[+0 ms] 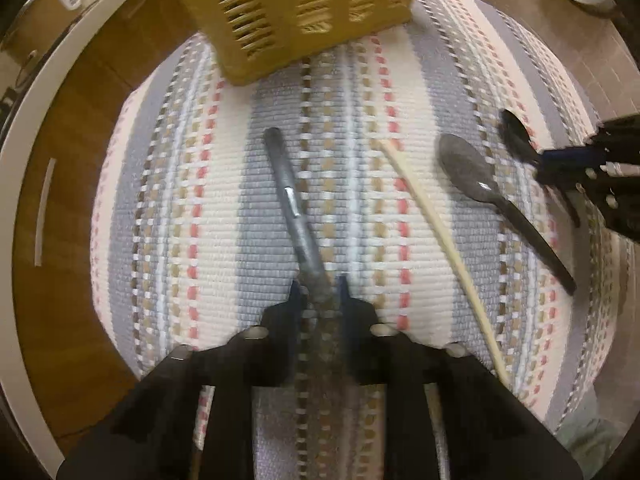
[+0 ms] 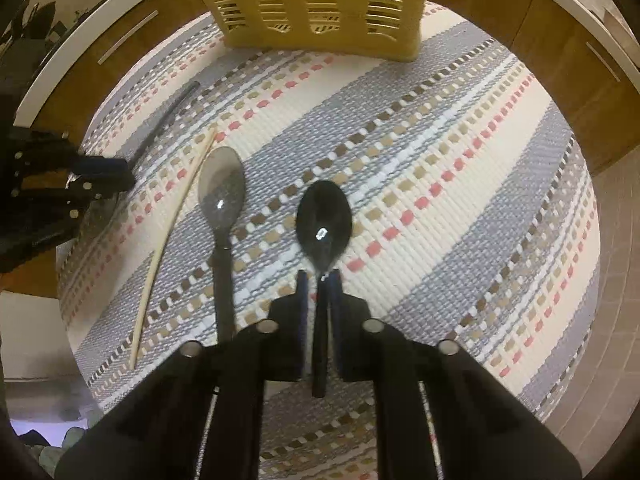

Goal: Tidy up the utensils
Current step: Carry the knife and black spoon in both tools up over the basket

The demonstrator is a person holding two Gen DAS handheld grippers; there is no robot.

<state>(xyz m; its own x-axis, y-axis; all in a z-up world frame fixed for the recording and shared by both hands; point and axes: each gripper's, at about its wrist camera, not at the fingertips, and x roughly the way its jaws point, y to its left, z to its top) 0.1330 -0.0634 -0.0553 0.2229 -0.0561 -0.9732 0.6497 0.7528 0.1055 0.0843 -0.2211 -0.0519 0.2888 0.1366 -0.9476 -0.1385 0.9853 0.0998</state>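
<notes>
My left hand-held gripper (image 1: 320, 292) pinches the grey pen-like utensil (image 1: 294, 208), my right hand-held gripper (image 2: 319, 284) the black plastic spoon (image 2: 324, 220); thin handles may slip while lifting.

I count two spoons: a black spoon (image 2: 324, 220) clamped between my right tongs (image 2: 319, 276) and a grey spoon (image 2: 221, 192) just to their left. One pale chopstick (image 2: 172, 236) lies further left of that, and one grey pen (image 1: 294, 216) sits between my left tongs (image 1: 319, 292). One yellow slotted basket (image 2: 320, 4) stands ahead of both tongs on one striped mat (image 2: 460, 168).
</notes>
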